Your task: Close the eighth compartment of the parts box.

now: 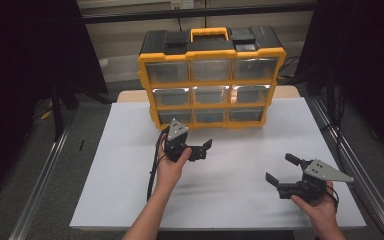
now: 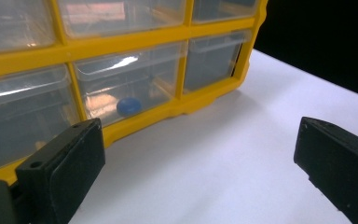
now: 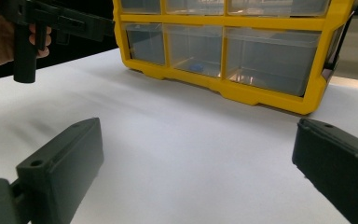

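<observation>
A yellow and black drawer organizer (image 1: 211, 51) with a carry handle and nine clear drawers stands at the back middle of the white table (image 1: 130, 190). A small blue object (image 2: 128, 106) lies inside the bottom middle drawer, and it is also seen as a blue object (image 3: 196, 66) from the right. My left gripper (image 1: 189, 142) is held just in front of the organizer's bottom row, open and empty. The left gripper (image 2: 196, 158) faces the yellow frame (image 2: 144, 37) closely. My right gripper (image 1: 281, 168) is open and empty near the front right, aimed at the organizer (image 3: 261, 95).
Metal rails (image 1: 45, 170) run along both sides of the table, with dark curtains beyond. White tabletop lies between the two grippers. The person's left hand and its gripper (image 3: 51, 21) appear at the upper left of the right gripper view.
</observation>
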### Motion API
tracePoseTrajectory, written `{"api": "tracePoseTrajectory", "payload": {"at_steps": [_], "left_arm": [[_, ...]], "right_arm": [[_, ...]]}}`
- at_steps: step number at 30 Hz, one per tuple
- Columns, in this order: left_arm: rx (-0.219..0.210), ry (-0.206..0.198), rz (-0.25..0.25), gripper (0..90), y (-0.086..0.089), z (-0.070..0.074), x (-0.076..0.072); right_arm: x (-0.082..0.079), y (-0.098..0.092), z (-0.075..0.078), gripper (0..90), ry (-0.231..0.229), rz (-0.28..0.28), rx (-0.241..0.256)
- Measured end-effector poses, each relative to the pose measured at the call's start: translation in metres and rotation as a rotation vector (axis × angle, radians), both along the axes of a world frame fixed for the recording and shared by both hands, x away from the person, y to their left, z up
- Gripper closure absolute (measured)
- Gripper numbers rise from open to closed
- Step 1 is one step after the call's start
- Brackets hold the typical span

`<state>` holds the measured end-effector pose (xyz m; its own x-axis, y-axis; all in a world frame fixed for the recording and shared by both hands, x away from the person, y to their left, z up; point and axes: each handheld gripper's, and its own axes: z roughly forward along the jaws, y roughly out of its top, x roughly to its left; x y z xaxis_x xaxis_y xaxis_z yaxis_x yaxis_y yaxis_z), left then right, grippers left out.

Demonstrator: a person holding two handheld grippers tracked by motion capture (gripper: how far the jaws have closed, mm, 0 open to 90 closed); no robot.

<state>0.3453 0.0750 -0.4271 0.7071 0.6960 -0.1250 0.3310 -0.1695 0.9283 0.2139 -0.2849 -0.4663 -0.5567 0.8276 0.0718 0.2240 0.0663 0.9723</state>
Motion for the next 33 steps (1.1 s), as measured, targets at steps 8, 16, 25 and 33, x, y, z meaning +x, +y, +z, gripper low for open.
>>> {"api": "tracePoseTrajectory", "payload": {"at_steps": [8,16,25,33], "left_arm": [[0.003,0.012,-0.006,2.2,0.007,-0.004,-0.005],[-0.006,0.021,-0.007,2.4,0.012,-0.006,-0.008],[-0.015,0.018,-0.012,2.4,0.021,-0.008,-0.014],[-0.020,0.024,-0.007,2.3,0.029,-0.011,-0.019]], "right_arm": [[0.000,0.000,0.000,1.6,-0.001,0.000,0.001],[0.000,0.000,0.000,1.6,-0.004,0.002,-0.001],[0.000,0.001,0.000,1.6,-0.004,0.002,0.001],[0.000,0.000,0.000,1.6,-0.007,0.006,-0.003]]}}
